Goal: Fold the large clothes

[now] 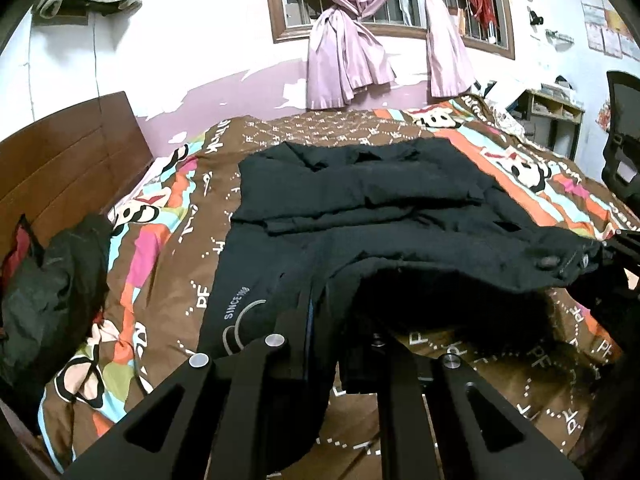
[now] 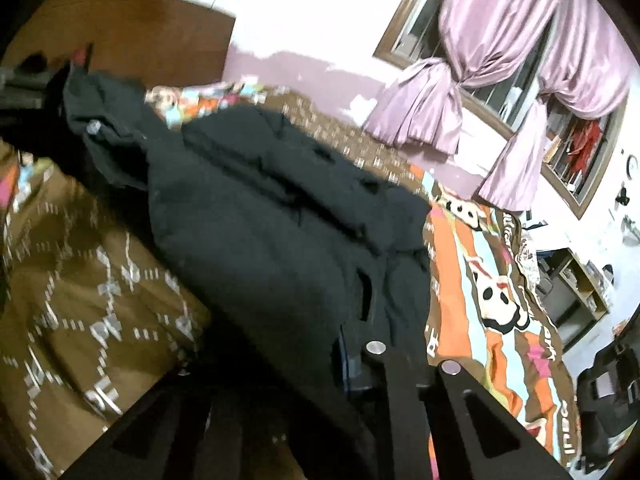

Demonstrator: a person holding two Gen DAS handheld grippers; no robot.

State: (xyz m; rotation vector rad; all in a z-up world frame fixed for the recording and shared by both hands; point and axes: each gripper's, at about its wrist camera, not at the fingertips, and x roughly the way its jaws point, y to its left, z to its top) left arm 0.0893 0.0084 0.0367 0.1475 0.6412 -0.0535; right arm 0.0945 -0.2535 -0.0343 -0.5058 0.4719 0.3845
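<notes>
Here's the black jacket [image 1: 360,192], spread across the bed's patterned cover [image 1: 168,240], brown with cartoon faces and bright stripes. In the left wrist view it fills the centre, its far end reaching toward twelve o'clock under the window and the pink curtains [image 1: 344,60]. A sleeve lies folded across the body, and grey "SINCE" lettering shows on the near panel, down at seven o'clock from the middle.

The left gripper [image 1: 320,320] has its jaws pinched narrow on the jacket's near hem, the dark cloth draping over and between them. That hem runs off raised toward three o'clock, clear of the cover, where the other tool's dark frame just peeks in at the edge.

Over to the right wrist view, tilted and blurred. The right gripper [image 2: 360,344] has its jaws nearly together, and black fabric bunches right over them; the pads themselves are buried in cloth. The jacket [image 2: 260,208] rises from the jaws toward ten o'clock.

The wooden headboard [image 1: 68,160] stands at nine o'clock in the left view, a dark bundle of clothing [image 1: 52,288] heaped beneath it. A black chair [image 1: 624,132] sits at three o'clock.
</notes>
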